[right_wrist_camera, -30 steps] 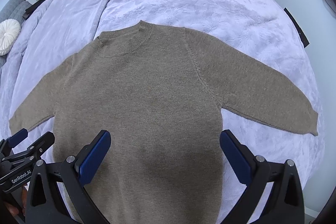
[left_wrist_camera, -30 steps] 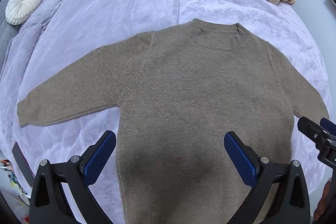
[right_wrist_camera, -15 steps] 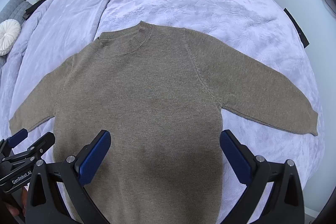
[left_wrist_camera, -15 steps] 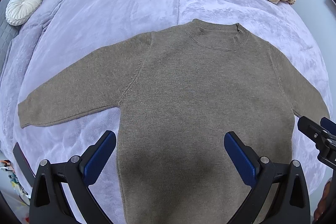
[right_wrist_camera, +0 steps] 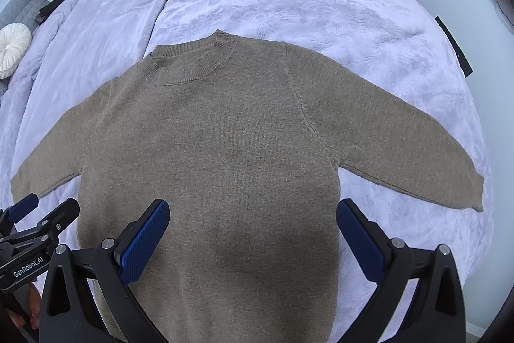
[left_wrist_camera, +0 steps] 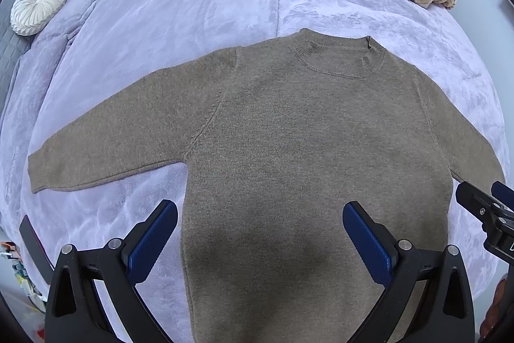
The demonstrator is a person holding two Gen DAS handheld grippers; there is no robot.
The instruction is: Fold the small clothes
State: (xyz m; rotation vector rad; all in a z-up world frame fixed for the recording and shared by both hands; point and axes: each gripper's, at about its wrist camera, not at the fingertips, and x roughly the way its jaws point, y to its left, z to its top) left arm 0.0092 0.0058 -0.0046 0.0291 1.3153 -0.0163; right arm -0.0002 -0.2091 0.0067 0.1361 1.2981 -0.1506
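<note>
In the left view, the sweater (left_wrist_camera: 305, 156) lies flat on the bed (left_wrist_camera: 192, 5), sleeves out, and the left gripper (left_wrist_camera: 260, 241) hangs over it with jaws wide open, holding nothing. In the right view, the right gripper (right_wrist_camera: 253, 238) is open and empty too, so no fold looks made yet and all the folding is left.

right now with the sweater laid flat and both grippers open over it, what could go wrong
Pinching the sweater may also catch the plush blanket beneath. The left gripper and right gripper hover close together over the body, so they might collide. The spread left sleeve could drag and bunch.
</note>
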